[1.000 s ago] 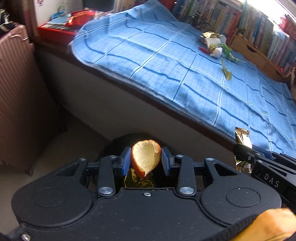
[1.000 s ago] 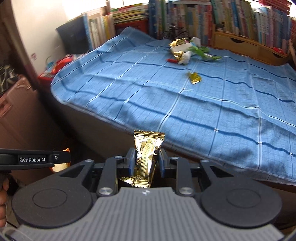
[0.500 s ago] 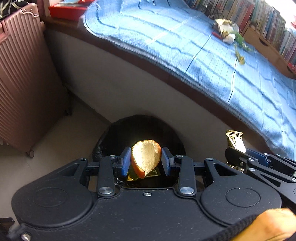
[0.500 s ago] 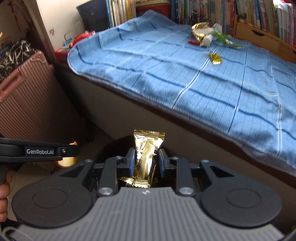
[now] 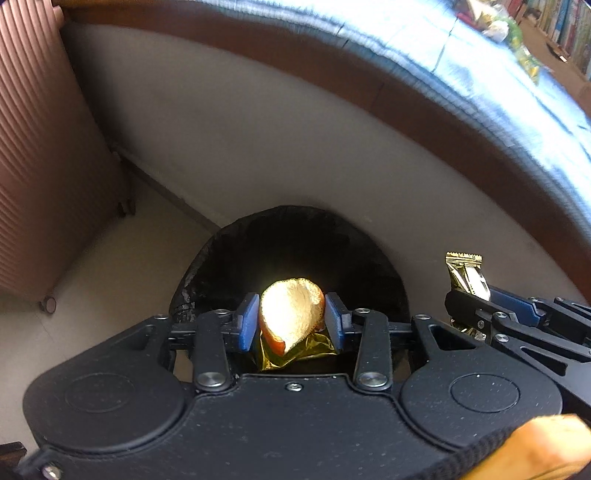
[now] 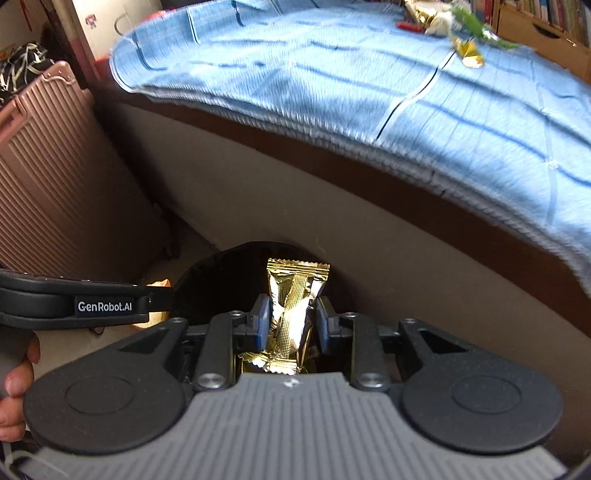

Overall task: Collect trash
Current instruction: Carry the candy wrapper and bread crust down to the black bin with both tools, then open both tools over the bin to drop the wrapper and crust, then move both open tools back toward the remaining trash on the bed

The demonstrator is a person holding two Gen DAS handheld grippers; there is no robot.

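Observation:
My left gripper is shut on a curved piece of orange peel, with a scrap of gold foil tucked under it. It hangs right over the black-lined trash bin on the floor by the bed base. My right gripper is shut on an upright gold foil wrapper, also above the bin. In the left wrist view the right gripper with its wrapper sits just right of the bin. More trash lies far back on the blue bedspread.
A ribbed pink suitcase stands on the floor left of the bin. The grey bed base rises directly behind the bin. Bookshelves and a wooden drawer unit line the far side of the bed. A hand grips the left tool.
Both grippers have dropped lower and tilted down toward the bin, which now fills more of each view. The peel and the wrapper stay clamped as before.

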